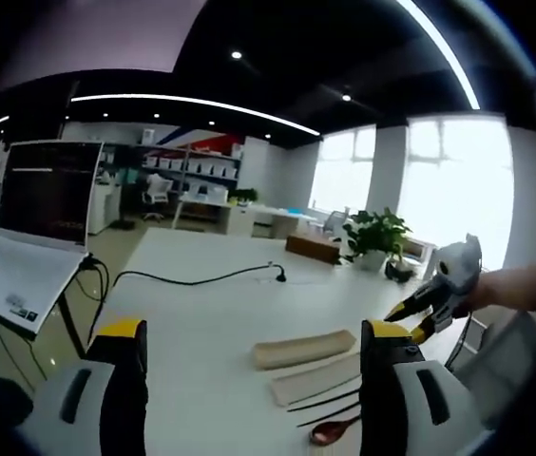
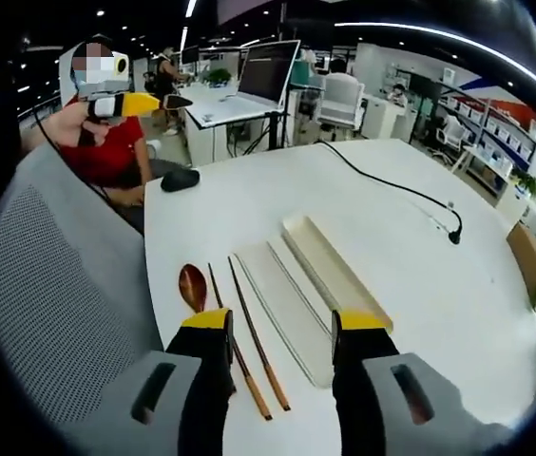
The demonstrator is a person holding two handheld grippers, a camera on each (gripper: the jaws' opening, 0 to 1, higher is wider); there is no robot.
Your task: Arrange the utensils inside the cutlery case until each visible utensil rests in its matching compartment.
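- The pale cream, long rectangular cutlery case lies open on the white table, near the table's edge. Its shallow tray half, with raised walls, lies flat and holds no utensil.
- The flat cream lid of the case lies alongside the tray, touching or just beside it, on the side nearer the table's edge.
- Two slim dark brown wooden chopsticks lie flat beside the lid, roughly parallel to it.
- The reddish-brown wooden spoon lies closest to the table's edge, just beside the chopsticks, bowl upward.
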